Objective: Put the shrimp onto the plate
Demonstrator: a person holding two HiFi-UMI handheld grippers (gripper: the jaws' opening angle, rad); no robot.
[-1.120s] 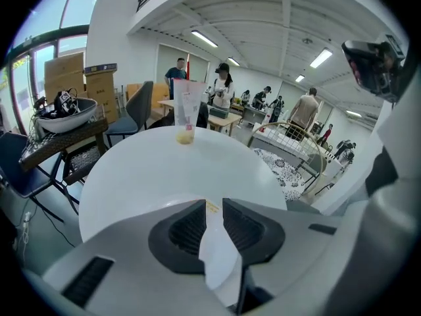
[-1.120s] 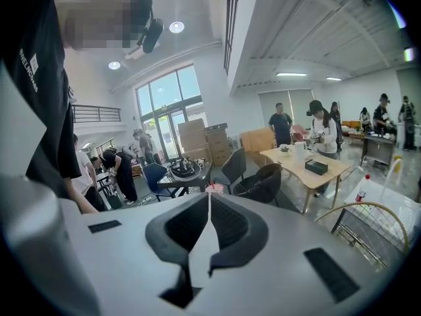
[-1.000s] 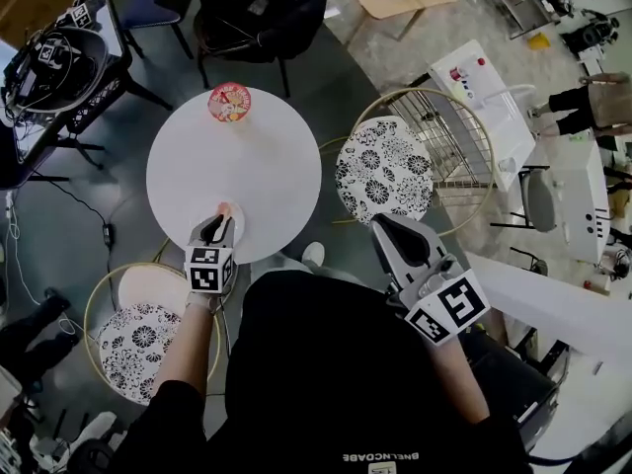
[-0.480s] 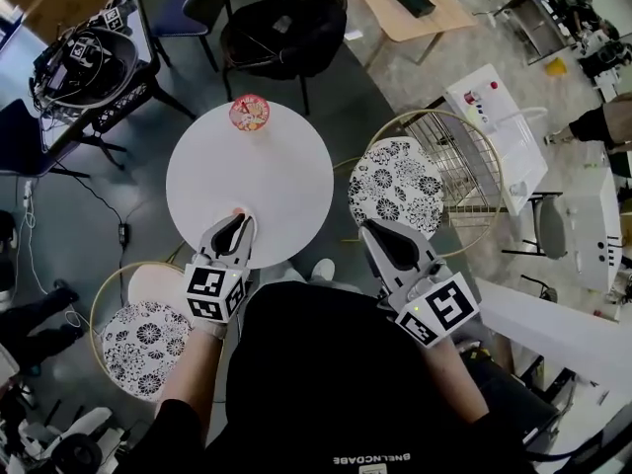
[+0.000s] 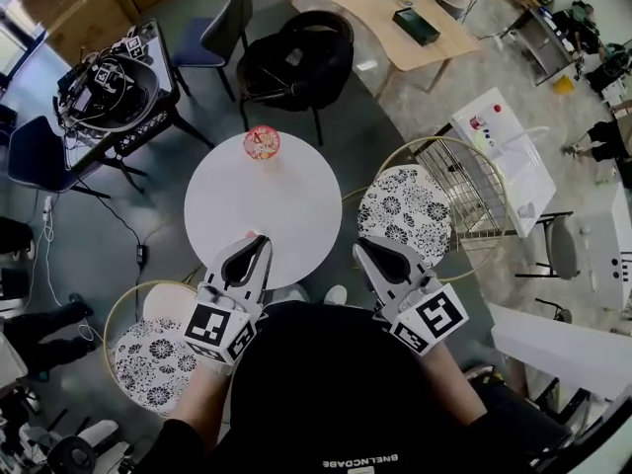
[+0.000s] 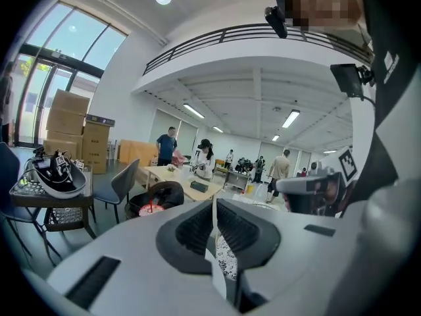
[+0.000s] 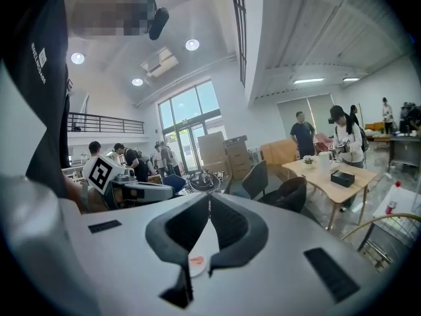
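Note:
A small white plate (image 7: 201,250) carrying an orange shrimp (image 7: 197,261) shows through the gap under the right gripper's jaws. In the head view that plate lies at the near rim of the round white table (image 5: 267,191) and is almost hidden under my left gripper (image 5: 262,240). My left gripper is shut and empty, and it hovers over the table's near edge. My right gripper (image 5: 362,244) is also shut and empty; it hangs off the table's right side, between the table and a chair. In both gripper views the jaws meet at their tips.
A red printed cup (image 5: 262,143) stands at the table's far edge. Wire chairs with flowered cushions flank the table at the right (image 5: 405,215) and the near left (image 5: 148,358). Beyond are a black chair (image 5: 296,62), a stand with gear (image 5: 114,87) and a wooden table (image 5: 395,13).
Both grippers have risen towards the head camera and look larger. The left one now covers the plate that showed beside its tip. The whole view has shifted down the frame.

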